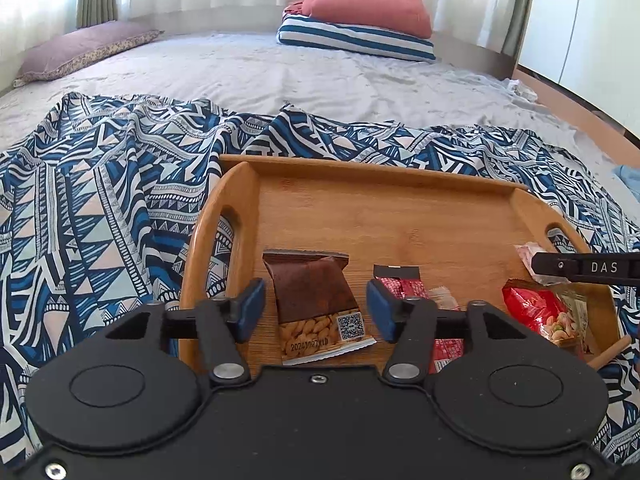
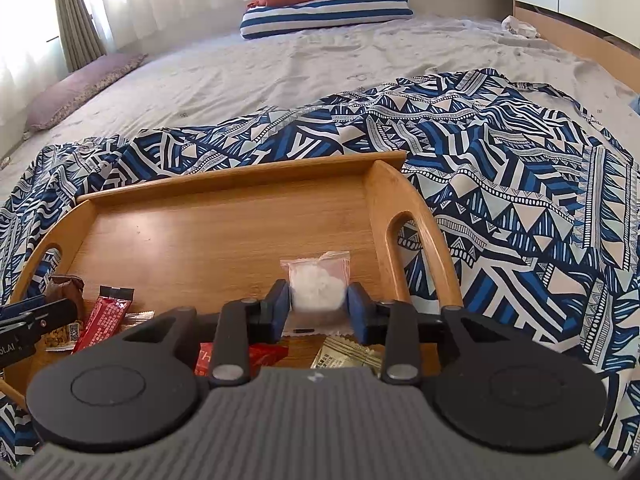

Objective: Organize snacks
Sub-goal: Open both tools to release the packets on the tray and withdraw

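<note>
Found a rectangular bamboo tray with cut-out handles (image 1: 360,168) resting on a blue-and-white geometric-patterned cloth (image 1: 100,200) spread over a pale grey bed sheet (image 1: 320,76).

Saw the left gripper (image 1: 316,300) with its jaws standing apart, gripping nothing. Noted between its blue pads (image 1: 252,308) a brown foil packet printed with almonds and a QR code (image 1: 312,288), lying flat on the tray floor at 6 o'clock of the left wrist view, clear of both pads. Spotted a red stick sachet with a black top (image 1: 396,280) just beside it at 3 o'clock, partly behind the right-hand pad, and a red bag of mixed nuts (image 1: 528,308) farther along at 3 o'clock, near the tray's right handle.

Saw the right gripper (image 2: 318,304) likewise parted, though less widely. Found a small clear packet with white contents (image 2: 318,284) sitting between its pads on the tray, close to both; made out no firm squeeze. Noticed a gold sachet (image 2: 348,356) below it at 6 o'clock.

Spotted a blue-and-white striped pillow (image 1: 356,40) under a folded coral-red cushion (image 1: 368,4) at 12 o'clock, far up the bed.
</note>
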Available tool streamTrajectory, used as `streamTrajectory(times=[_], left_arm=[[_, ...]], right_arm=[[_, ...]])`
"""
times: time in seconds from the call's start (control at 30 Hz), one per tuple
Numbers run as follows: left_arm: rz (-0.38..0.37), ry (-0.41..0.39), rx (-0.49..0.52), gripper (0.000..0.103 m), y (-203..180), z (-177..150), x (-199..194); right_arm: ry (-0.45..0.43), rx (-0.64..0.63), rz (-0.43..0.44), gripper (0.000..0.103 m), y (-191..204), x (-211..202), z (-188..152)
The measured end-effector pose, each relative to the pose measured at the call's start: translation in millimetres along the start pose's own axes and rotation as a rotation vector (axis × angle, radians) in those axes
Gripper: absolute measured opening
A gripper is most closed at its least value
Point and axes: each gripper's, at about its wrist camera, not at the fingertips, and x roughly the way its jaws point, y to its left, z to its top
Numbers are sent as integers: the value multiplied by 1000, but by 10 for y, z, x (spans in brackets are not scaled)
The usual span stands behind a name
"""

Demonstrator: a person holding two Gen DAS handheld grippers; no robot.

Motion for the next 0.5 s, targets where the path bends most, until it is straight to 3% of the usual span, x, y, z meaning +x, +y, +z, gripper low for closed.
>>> streamTrajectory(times=[0.1,0.5], left_arm=[[-4,-28,10,85,-15,12,-112],[-18,-113,55,101,-13,-70,-652]], right_arm=[[-12,-3,3,58,13,-66,2],[-76,-41,9,83,78,-496,-85]])
